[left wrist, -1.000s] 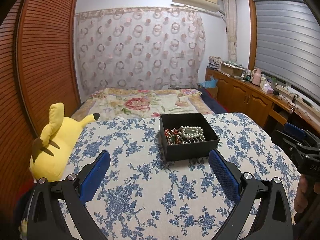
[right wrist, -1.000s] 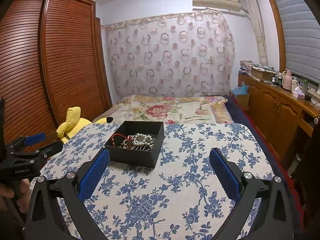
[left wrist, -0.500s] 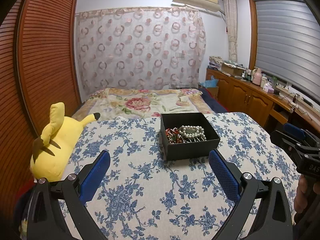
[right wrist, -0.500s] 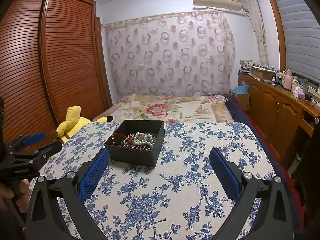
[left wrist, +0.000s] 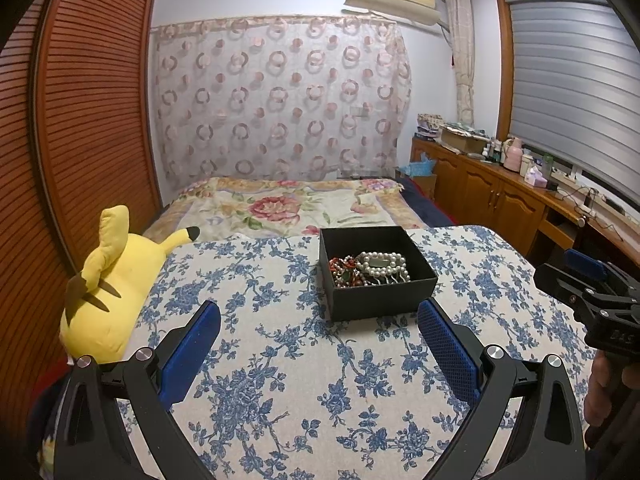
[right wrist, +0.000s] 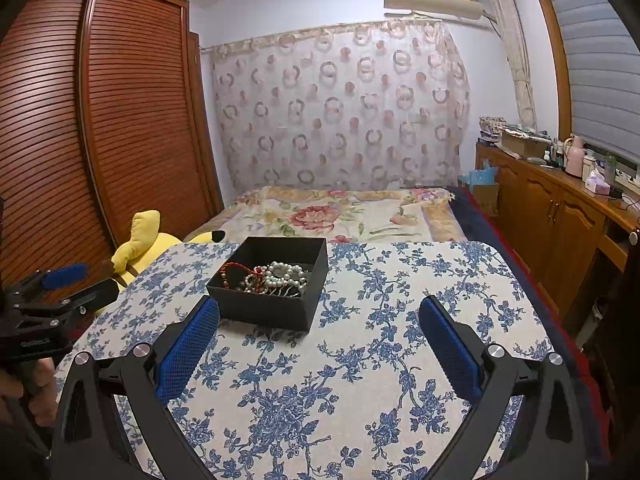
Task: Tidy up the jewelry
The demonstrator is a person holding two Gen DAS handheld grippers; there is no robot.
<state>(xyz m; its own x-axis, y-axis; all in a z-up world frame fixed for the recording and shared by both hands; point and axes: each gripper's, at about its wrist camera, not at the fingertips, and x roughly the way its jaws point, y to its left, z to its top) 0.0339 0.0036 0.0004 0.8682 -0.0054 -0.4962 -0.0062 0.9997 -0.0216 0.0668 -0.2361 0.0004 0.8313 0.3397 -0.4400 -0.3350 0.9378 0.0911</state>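
Black jewelry box (left wrist: 376, 276) just beyond the wide-open left gripper (left wrist: 318, 320).

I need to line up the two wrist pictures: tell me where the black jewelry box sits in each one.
Left wrist: black jewelry box right of centre, just beyond the right fingertip of the open left gripper.
Right wrist: box left of centre, just beyond the left fingertip of the open right gripper.
Shared landmark: the yellow plush toy at the table's left edge.
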